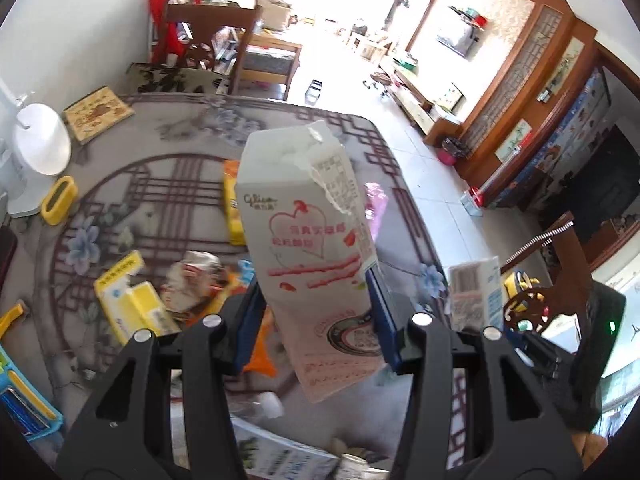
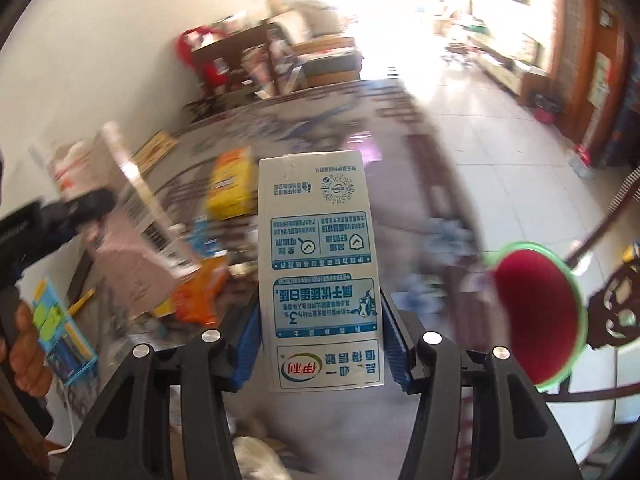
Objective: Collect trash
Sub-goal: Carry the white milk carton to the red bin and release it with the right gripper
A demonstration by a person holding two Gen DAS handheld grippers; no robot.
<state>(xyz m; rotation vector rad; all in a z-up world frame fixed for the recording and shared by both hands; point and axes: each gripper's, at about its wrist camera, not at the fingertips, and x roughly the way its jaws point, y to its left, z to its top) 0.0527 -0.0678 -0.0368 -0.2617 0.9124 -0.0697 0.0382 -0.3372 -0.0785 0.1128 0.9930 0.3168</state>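
My left gripper (image 1: 314, 312) is shut on a torn white and pink snack carton (image 1: 308, 240) and holds it above the patterned table (image 1: 160, 184). My right gripper (image 2: 320, 320) is shut on a white and blue milk carton (image 2: 318, 264), held upright and upside down above the table; the carton also shows at the right of the left wrist view (image 1: 476, 296). The left gripper with its pink carton (image 2: 120, 220) shows at the left of the right wrist view. More litter lies on the table: yellow boxes (image 1: 132, 300), a yellow pack (image 1: 232, 204), crumpled wrappers (image 1: 192, 284).
A red bin with a green rim (image 2: 540, 316) sits low at the right, beside a dark wooden chair (image 2: 616, 308). A white fan base (image 1: 40, 140), a yellow holder (image 1: 60, 200) and a framed box (image 1: 98, 114) stand on the far left of the table. A blue box (image 2: 60, 328) lies at the left edge.
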